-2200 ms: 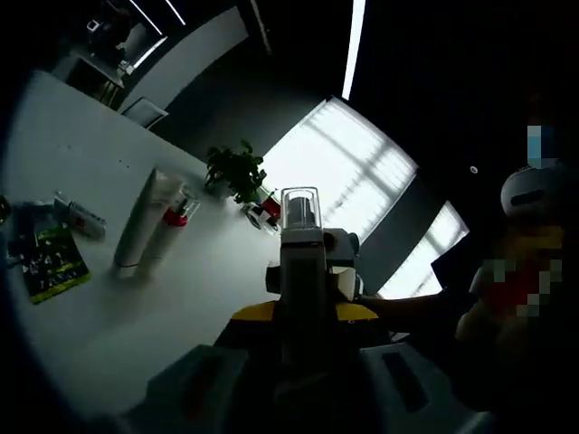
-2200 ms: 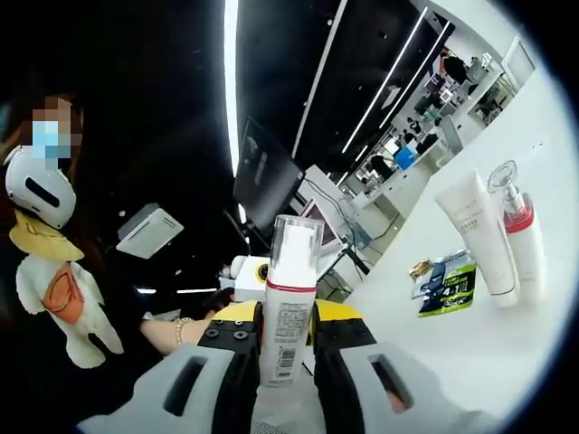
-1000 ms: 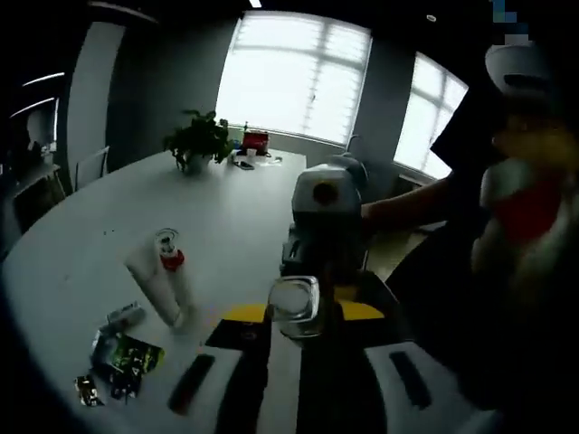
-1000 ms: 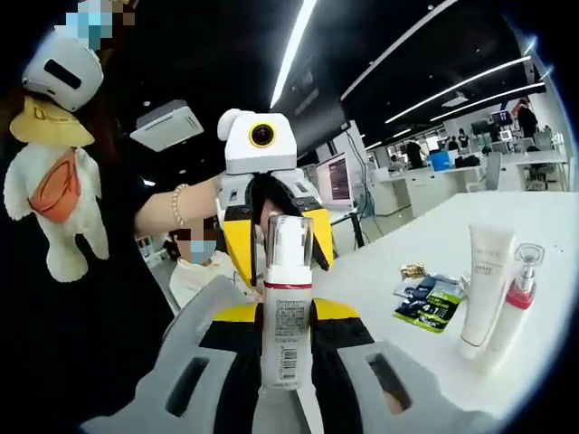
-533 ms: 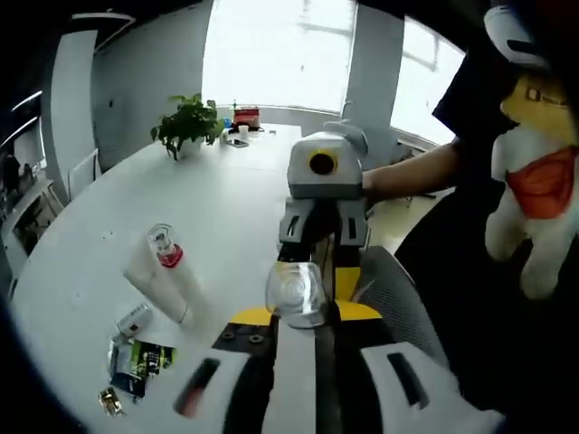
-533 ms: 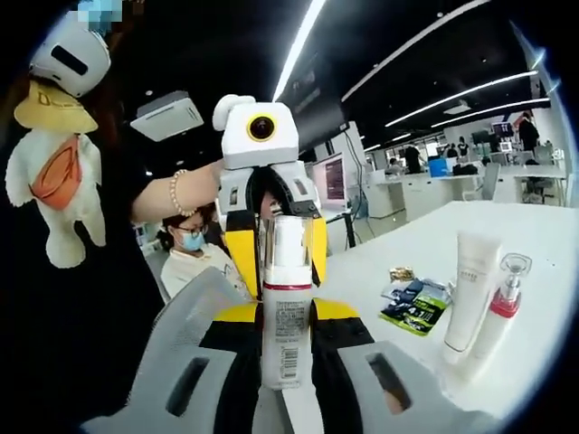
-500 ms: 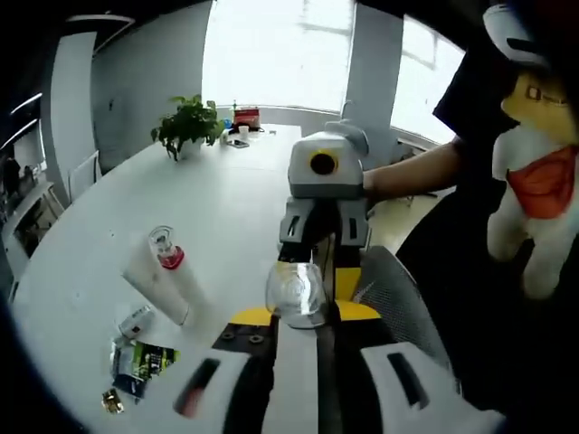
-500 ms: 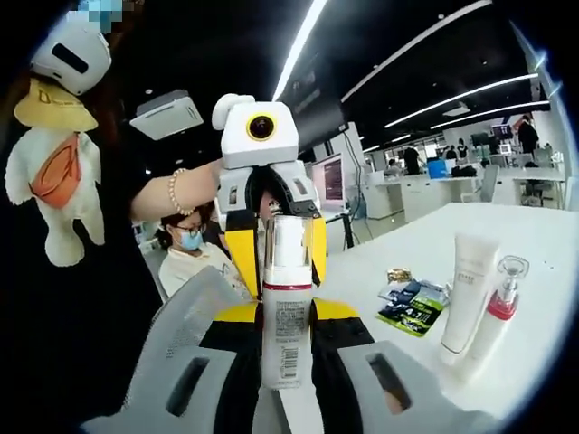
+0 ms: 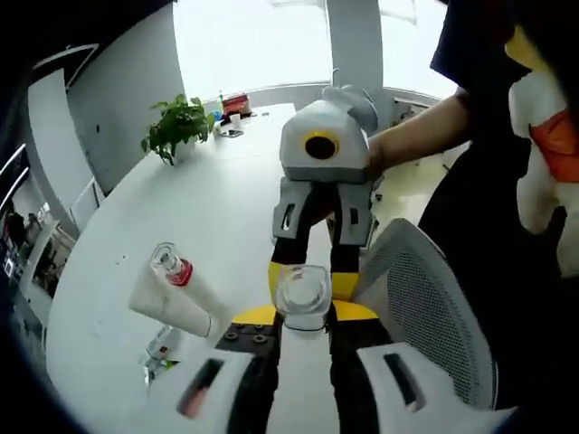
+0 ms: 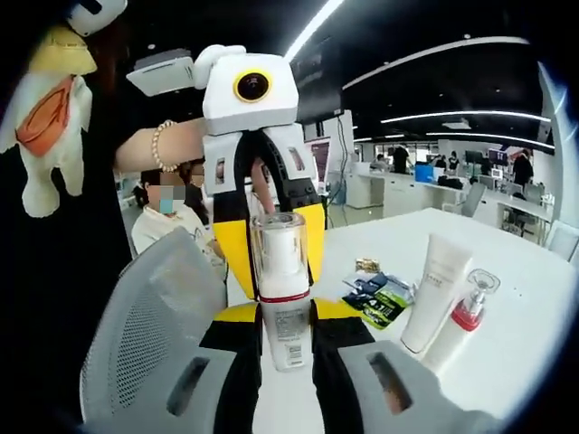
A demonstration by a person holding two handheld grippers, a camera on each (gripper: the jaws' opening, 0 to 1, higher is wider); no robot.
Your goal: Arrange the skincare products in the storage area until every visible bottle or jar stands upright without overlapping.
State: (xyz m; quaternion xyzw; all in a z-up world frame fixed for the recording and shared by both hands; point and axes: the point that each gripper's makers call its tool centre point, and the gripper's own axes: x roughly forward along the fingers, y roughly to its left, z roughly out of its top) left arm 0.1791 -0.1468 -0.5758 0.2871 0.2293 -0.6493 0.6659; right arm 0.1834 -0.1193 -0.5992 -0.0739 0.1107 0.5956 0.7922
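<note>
The bottle [image 10: 282, 289] is held in the air between the two grippers, above the near edge of the table [image 9: 226, 199] and in front of a mesh chair [image 10: 154, 316]. In the right gripper view, the right gripper [image 10: 285, 339] pinches its lower body, where the printed label is. The left gripper [image 10: 269, 244] comes from the opposite side, and its yellow jaws stand on both sides of the clear cap [image 10: 279, 244]. In the left gripper view the cap [image 9: 303, 291] sits between the left gripper's [image 9: 303, 330] own jaws, but I cannot tell whether they already press it or only stand close.

The bottle looks like light, stiff plastic with a smooth and probably slippery skin. I think the body is the safer place to take hold, because the clear cap may pull off or crack under pressure.

On the table, well apart from the bottle, a white tube [image 10: 432, 294] and a pump bottle [image 10: 461, 325] with a red collar lean against each other. A green sachet [image 10: 380, 297] lies flat beside them.
</note>
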